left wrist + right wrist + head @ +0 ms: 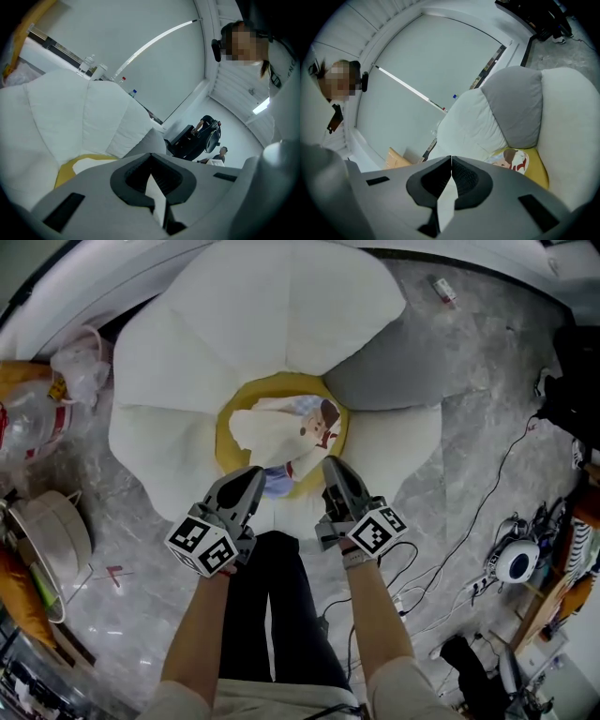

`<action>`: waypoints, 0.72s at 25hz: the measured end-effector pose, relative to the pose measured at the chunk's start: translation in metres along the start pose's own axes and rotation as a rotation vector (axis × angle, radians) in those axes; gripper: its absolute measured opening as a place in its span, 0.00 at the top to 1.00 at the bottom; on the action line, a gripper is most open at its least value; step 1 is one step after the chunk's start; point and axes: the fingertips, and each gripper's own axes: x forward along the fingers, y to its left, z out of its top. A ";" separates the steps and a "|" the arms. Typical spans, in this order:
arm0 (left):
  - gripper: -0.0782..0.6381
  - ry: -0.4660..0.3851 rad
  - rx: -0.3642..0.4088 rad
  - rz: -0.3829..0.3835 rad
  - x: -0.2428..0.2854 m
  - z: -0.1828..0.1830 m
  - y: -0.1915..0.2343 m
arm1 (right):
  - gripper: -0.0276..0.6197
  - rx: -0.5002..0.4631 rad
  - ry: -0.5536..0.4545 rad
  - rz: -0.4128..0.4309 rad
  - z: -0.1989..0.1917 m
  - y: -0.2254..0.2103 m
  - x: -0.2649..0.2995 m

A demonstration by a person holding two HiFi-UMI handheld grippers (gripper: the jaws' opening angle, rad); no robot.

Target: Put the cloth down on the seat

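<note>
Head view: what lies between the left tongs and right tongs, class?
The cloth, running from left tongs to right tongs; the head view shows it.

Soft, even indoor light; fisheye edges darken, perhaps blurred.

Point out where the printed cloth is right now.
In the head view, the white cartoon-print cloth lies mid-frame over the yellow centre cushion of the flower-shaped seat, left of its grey petal.

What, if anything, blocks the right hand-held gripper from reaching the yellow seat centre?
Probably nothing, so yes. The right hand-held gripper is at the near edge of the yellow seat centre, shut on the cloth that lies across it; nothing else stands between.
</note>
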 end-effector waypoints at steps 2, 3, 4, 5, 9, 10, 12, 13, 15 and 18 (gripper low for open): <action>0.87 -0.005 0.002 -0.003 -0.005 0.007 -0.009 | 0.93 -0.013 0.013 0.013 0.004 0.013 -0.003; 0.87 -0.005 0.003 -0.004 -0.007 0.010 -0.013 | 0.93 -0.019 0.022 0.018 0.006 0.020 -0.005; 0.87 -0.005 0.005 -0.004 -0.010 0.013 -0.017 | 0.93 -0.022 0.028 0.024 0.008 0.027 -0.007; 0.87 -0.004 0.007 -0.004 -0.013 0.017 -0.023 | 0.93 -0.021 0.032 0.034 0.010 0.034 -0.009; 0.87 -0.006 0.012 -0.016 -0.027 0.033 -0.046 | 0.93 -0.022 0.042 0.066 0.019 0.067 -0.020; 0.87 -0.009 0.014 -0.024 -0.030 0.036 -0.051 | 0.93 -0.027 0.043 0.069 0.022 0.074 -0.021; 0.87 -0.012 0.022 -0.044 -0.034 0.044 -0.060 | 0.93 -0.032 0.042 0.077 0.025 0.088 -0.023; 0.87 -0.012 0.028 -0.052 -0.036 0.048 -0.065 | 0.93 -0.032 0.043 0.083 0.026 0.095 -0.024; 0.87 -0.014 0.039 -0.060 -0.041 0.055 -0.074 | 0.93 -0.036 0.052 0.097 0.026 0.111 -0.026; 0.87 -0.023 0.051 -0.060 -0.048 0.065 -0.083 | 0.93 -0.045 0.064 0.121 0.024 0.133 -0.029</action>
